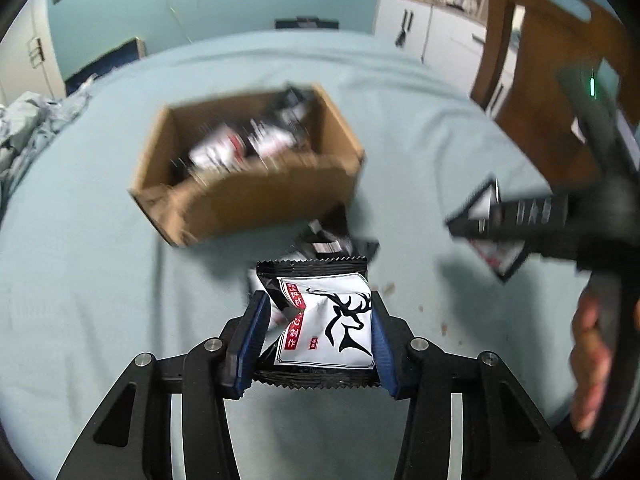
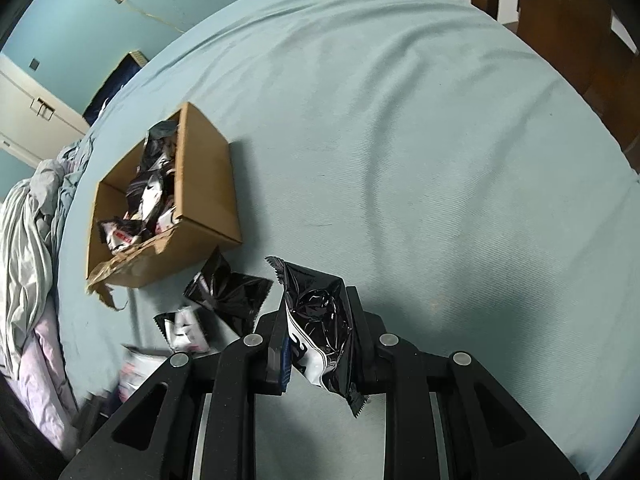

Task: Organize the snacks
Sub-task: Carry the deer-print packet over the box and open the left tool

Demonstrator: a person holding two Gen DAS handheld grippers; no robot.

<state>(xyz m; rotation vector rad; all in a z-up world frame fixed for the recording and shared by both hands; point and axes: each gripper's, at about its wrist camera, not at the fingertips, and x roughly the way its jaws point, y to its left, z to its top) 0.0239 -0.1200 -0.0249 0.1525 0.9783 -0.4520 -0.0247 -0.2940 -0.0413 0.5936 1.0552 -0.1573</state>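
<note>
My left gripper (image 1: 318, 320) is shut on a black-and-white snack packet with a deer logo (image 1: 332, 320), held above the blue cloth just before the cardboard box (image 1: 256, 196). The box holds several packets (image 1: 248, 140). My right gripper (image 2: 316, 344) is shut on a crumpled black snack packet (image 2: 320, 320); it also shows at the right of the left wrist view (image 1: 492, 232), blurred. The box (image 2: 208, 184) lies to the upper left in the right wrist view, with loose packets (image 2: 228, 292) on the cloth in front of it.
A blue cloth (image 2: 400, 120) covers the table. Bunched fabric (image 2: 28, 240) lies at the left edge. A brown wooden chair (image 1: 552, 60) stands at the right. White cabinets (image 1: 432, 28) stand behind. Another loose packet (image 1: 332, 240) lies by the box.
</note>
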